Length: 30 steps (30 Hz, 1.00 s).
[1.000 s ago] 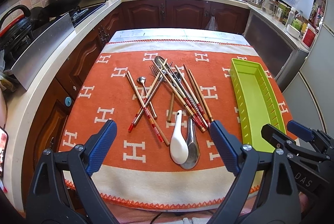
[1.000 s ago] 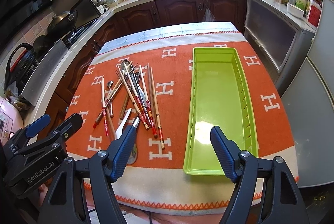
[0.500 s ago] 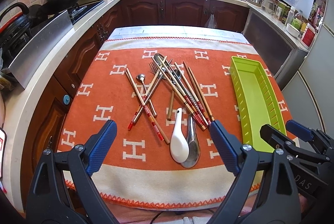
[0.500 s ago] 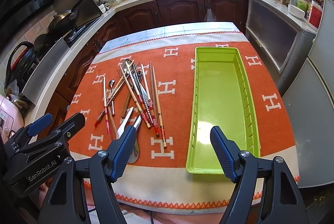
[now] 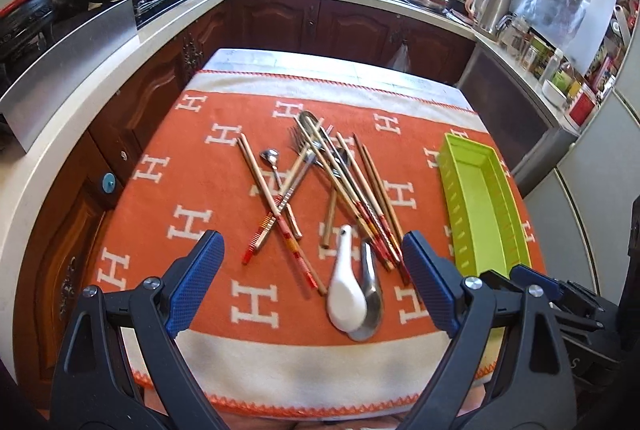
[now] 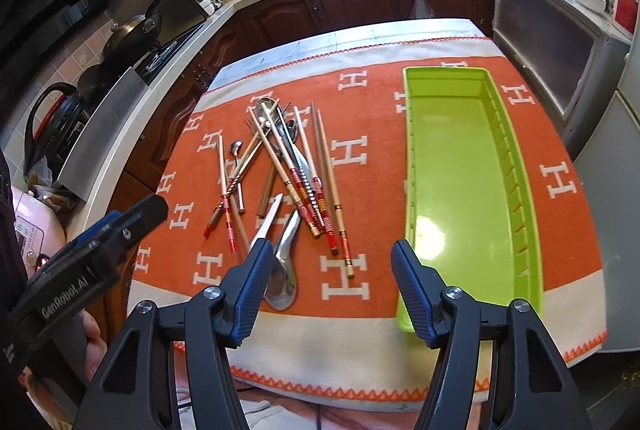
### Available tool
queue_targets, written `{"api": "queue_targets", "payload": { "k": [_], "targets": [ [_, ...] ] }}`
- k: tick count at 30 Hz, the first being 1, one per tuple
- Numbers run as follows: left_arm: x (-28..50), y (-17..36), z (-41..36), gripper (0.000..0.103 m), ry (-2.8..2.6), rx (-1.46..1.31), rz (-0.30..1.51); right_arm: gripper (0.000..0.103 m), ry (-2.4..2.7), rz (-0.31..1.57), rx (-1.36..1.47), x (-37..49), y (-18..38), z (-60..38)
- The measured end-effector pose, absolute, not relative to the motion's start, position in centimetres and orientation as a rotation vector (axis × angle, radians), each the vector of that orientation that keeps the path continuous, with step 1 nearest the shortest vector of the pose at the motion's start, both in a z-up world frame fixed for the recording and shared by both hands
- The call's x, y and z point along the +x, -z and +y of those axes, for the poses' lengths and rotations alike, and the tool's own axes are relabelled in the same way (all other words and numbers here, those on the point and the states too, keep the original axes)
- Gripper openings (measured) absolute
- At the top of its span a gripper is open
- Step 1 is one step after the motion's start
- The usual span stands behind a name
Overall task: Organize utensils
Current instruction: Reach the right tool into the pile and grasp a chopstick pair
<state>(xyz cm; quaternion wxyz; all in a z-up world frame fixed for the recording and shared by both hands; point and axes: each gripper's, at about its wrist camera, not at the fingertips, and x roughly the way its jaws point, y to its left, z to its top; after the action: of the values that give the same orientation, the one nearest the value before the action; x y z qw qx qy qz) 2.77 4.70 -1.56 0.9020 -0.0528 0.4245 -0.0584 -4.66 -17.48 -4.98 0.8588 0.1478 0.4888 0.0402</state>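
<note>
Left wrist view: left gripper [image 5: 312, 272] spread wide, empty | right gripper [image 6: 328, 288] likewise agape, empty | utensil pile [image 5: 320, 197] frame centre on orange cloth [image 5: 180, 189]; green tray [image 6: 460, 169] right, empty | white ceramic spoon [image 5: 346, 296] nearest: smooth, brittle, likely slippery; pinch its narrow handle.

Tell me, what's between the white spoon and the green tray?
A big metal spoon lies right beside the white spoon, then chopstick ends, then bare orange cloth up to the green tray. The left wrist view shows it best.
</note>
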Motion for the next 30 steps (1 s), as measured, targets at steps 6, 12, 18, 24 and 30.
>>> {"api": "queue_targets", "payload": {
  "k": [6,12,18,24,30],
  "targets": [
    [4.9,1.6,7.8,0.089,0.087,-0.121,0.92,0.063,-0.085,1.022,0.268,-2.9,4.8,-16.6],
    [6.5,2.3,9.9,0.088,0.115,-0.072,0.931,0.061,-0.125,1.018,0.194,0.1,4.3,-15.0],
    [9.3,4.7,11.6,0.067,0.119,-0.066,1.0,0.048,-0.207,1.035,0.16,4.9,4.7,-13.0],
    [12.5,7.7,12.9,0.045,0.148,-0.148,1.083,0.03,-0.278,1.087,0.165,10.9,7.6,-12.0],
    [15.6,11.1,12.6,0.033,0.179,-0.221,1.165,0.017,-0.324,1.183,0.165,16.1,12.6,-11.2]
  ]
}}
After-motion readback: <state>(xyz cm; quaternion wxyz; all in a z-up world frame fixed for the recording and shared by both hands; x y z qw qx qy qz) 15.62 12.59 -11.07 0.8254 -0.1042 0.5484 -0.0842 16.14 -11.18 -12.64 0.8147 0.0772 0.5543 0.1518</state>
